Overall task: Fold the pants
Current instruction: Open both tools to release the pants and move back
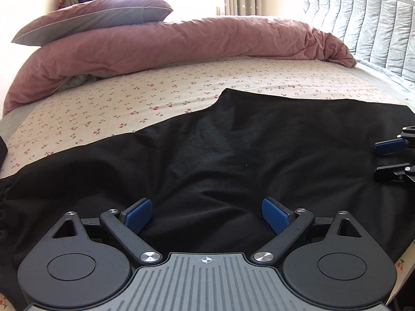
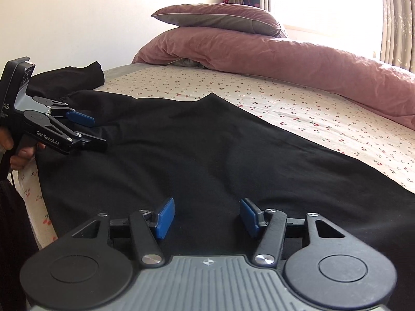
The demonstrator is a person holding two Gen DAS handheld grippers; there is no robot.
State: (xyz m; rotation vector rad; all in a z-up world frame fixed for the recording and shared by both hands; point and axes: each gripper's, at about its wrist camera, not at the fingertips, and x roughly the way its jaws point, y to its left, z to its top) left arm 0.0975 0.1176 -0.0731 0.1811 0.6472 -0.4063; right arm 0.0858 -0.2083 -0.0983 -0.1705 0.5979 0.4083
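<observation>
Black pants (image 1: 220, 150) lie spread flat across the cherry-print sheet, with an elastic cuff at the left edge of the left wrist view. My left gripper (image 1: 207, 215) hovers low over the cloth, its blue pads wide apart and nothing between them. The right gripper (image 1: 386, 160) enters at the right edge, over the pants. In the right wrist view the pants (image 2: 194, 155) fill the foreground. My right gripper (image 2: 207, 216) stands open just above the fabric without pinching it. The left gripper (image 2: 93, 132) is at the far left, held by a hand (image 2: 20, 153), open over the pants' far end.
A pink duvet (image 1: 181, 44) is bunched along the far side of the bed with a pillow (image 1: 98, 15) on top. The cherry-print sheet (image 1: 129, 98) shows between duvet and pants. A quilted grey headboard (image 1: 376, 28) stands at the right. The bed edge (image 2: 36, 194) drops off at the left.
</observation>
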